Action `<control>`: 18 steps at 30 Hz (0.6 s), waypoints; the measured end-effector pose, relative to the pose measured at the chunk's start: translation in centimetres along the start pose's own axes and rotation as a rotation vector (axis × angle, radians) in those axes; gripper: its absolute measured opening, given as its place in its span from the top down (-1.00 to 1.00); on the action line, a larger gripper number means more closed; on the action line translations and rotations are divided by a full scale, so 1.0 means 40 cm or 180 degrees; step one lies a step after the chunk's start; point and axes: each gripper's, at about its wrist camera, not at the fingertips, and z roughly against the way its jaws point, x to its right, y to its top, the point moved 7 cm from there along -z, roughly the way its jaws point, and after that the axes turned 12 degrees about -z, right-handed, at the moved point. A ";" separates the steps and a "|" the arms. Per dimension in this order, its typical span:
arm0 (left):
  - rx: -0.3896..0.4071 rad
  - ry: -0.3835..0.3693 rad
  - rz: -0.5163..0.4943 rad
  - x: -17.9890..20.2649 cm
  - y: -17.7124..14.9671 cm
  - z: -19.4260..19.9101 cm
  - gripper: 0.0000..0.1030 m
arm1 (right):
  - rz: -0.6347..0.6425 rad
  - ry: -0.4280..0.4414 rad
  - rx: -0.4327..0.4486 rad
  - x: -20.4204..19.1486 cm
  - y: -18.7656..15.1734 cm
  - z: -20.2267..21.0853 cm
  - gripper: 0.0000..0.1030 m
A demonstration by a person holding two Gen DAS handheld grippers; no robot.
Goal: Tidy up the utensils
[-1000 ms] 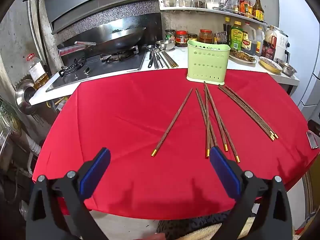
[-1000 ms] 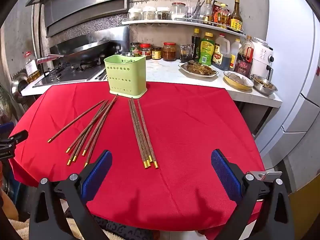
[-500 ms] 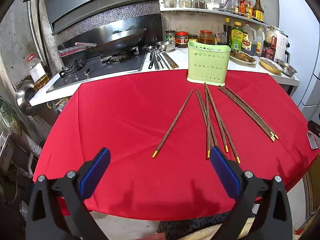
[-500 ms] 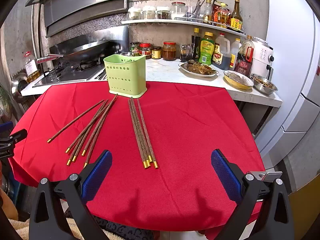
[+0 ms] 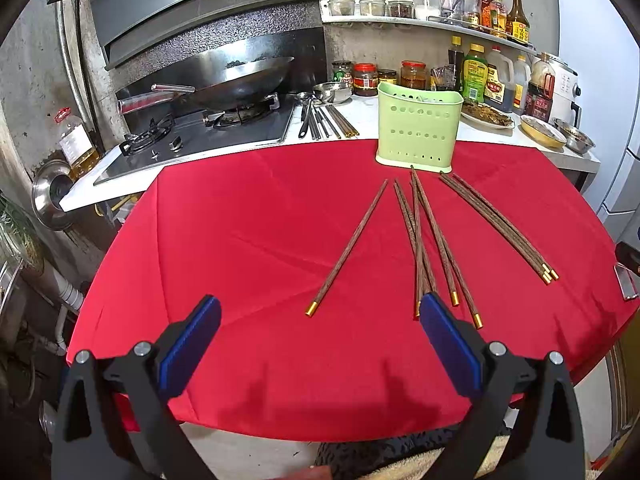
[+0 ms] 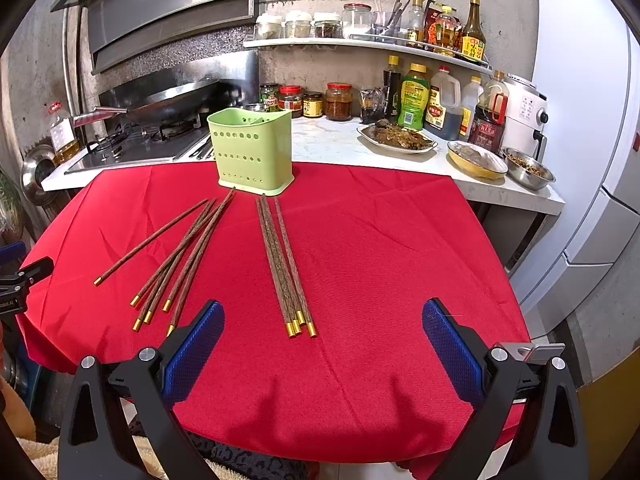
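- The holder's inside is mostly hidden; only a divider shows at its rim.
- The left claw's right pad covers the gold tips of two sticks in the middle bunch.
- The right claw shows in the left view only as a metal bit at the right edge.
- Chopsticks lie on the red cloth, all in front of the holder: one lone stick, a fanned bunch of five and a tight bunch of four.
- Both claws are spread wide, grasping nothing, above the cloth's near edge.
- More utensils lie by the stove; their number is hard to make out.
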 end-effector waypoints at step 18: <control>0.0006 -0.0005 0.0009 -0.005 -0.002 0.000 -0.88 | 0.0020 -0.0011 -0.0003 -0.012 -0.004 -0.008 -0.89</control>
